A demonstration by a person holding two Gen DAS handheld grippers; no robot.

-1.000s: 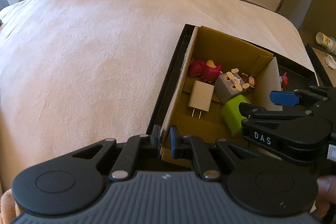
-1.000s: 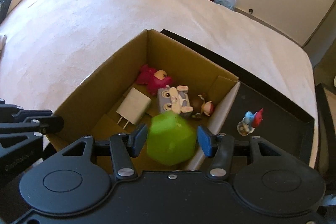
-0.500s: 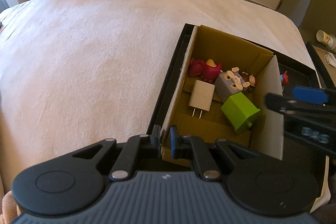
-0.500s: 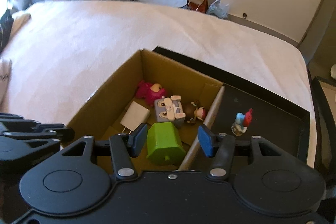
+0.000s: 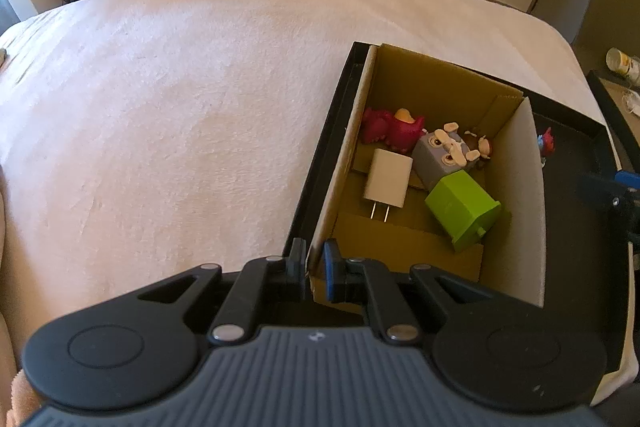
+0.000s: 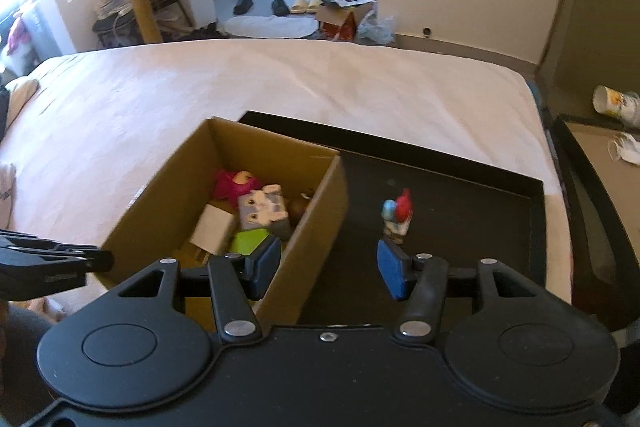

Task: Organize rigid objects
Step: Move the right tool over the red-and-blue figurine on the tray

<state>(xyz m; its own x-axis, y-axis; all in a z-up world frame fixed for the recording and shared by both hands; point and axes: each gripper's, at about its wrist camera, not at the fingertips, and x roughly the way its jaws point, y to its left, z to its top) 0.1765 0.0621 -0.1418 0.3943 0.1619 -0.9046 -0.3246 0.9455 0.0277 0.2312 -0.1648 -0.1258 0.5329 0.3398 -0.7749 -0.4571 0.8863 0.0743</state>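
Note:
A cardboard box [image 5: 436, 95] [image 6: 320, 223] sits in a black tray [image 6: 480, 211] [image 5: 576, 227] on the bed. In the box lie a green block [image 5: 462, 209] [image 6: 250, 241], a white charger [image 5: 388, 179], a grey cube toy [image 5: 444, 153] [image 6: 262, 209] and a pink plush [image 5: 390, 129]. A small red and blue figure [image 6: 396, 217] [image 5: 546, 143] stands on the tray. My left gripper [image 5: 314, 261] is shut on the box's near left wall. My right gripper [image 6: 326, 269] is open and empty, raised above the tray beside the box.
The pink bedspread [image 5: 180, 115] stretches left and far. A second dark tray [image 6: 596, 187] with a paper cup [image 6: 614, 103] lies to the right of the bed. Shelves, slippers and a box stand on the floor beyond.
My right gripper let go of the green block, which now lies in the box. The gripper rose, drew back to the right and opened wider. The left gripper has not moved.

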